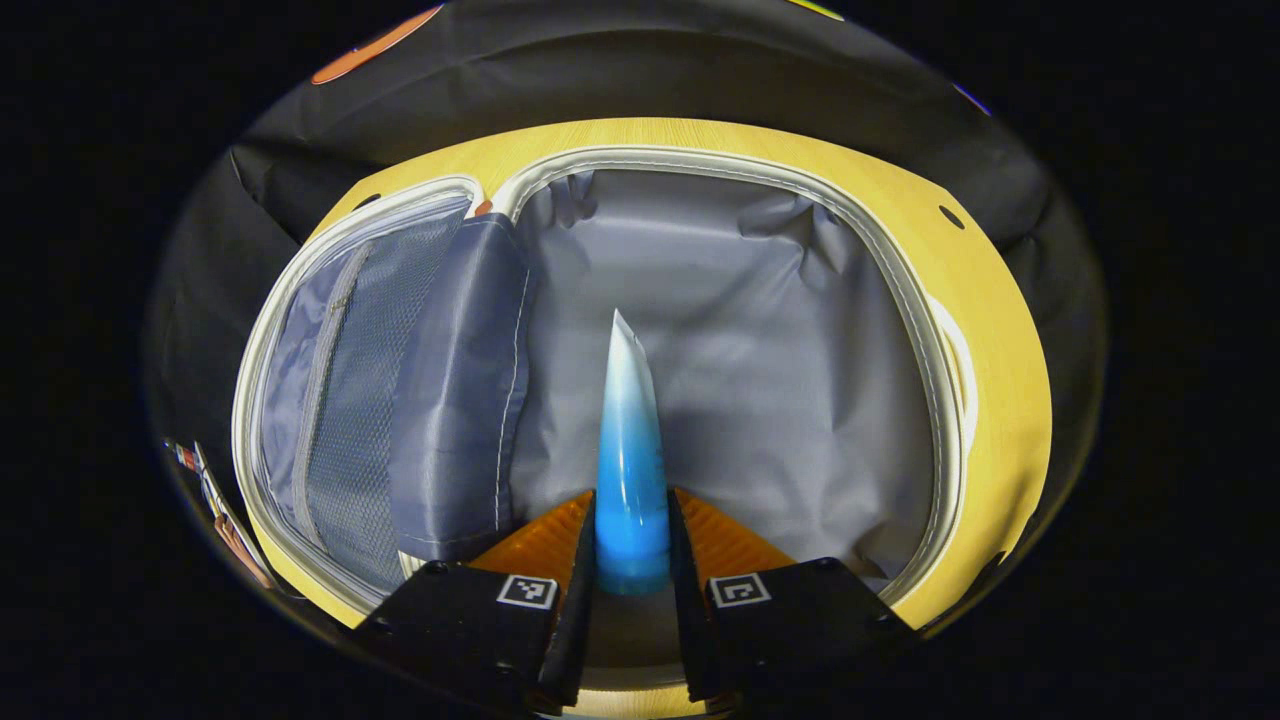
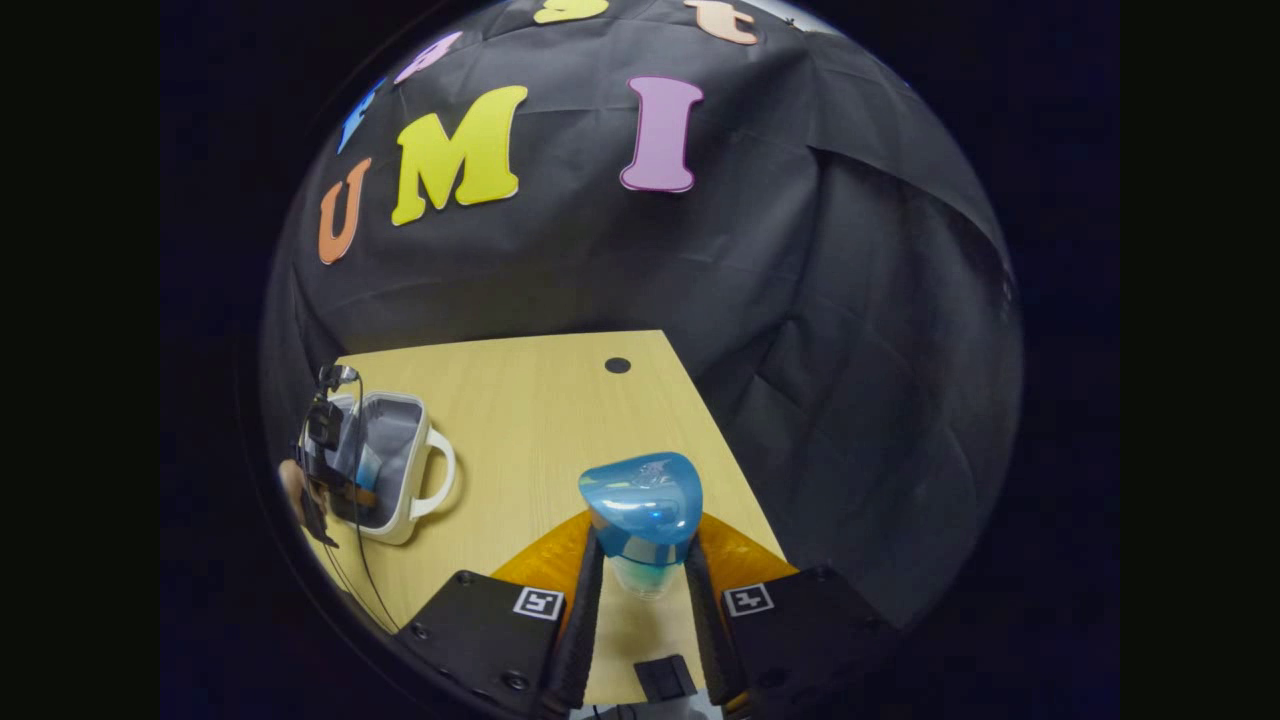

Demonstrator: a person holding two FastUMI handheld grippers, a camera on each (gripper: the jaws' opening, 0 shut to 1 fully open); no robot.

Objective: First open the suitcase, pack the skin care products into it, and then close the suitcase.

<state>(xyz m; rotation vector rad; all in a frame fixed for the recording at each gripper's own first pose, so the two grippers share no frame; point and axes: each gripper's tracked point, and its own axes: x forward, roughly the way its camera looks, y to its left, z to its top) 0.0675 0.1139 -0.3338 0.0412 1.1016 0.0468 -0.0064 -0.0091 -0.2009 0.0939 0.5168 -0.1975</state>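
Observation:
The white suitcase (image 1: 925, 330) lies open on the table, its grey lining bare. My left gripper (image 1: 632, 525) hangs over the main compartment, shut on a blue-to-white tube (image 1: 630, 440) that points into the case. The lid with its mesh pocket (image 1: 350, 400) lies to the left. In the right gripper view, my right gripper (image 2: 643, 565) is shut on a clear bottle with a blue cap (image 2: 642, 505), held above the table's right part. Far left there, the suitcase (image 2: 400, 500) shows small, with the left gripper (image 2: 330, 460) and a hand (image 2: 292, 490) over it.
The light wooden table (image 2: 540, 420) has a round cable hole (image 2: 617, 365) near its back edge. The suitcase's white handle (image 2: 442, 480) faces the open tabletop between case and right gripper. Black cloth walls close in behind and to the right.

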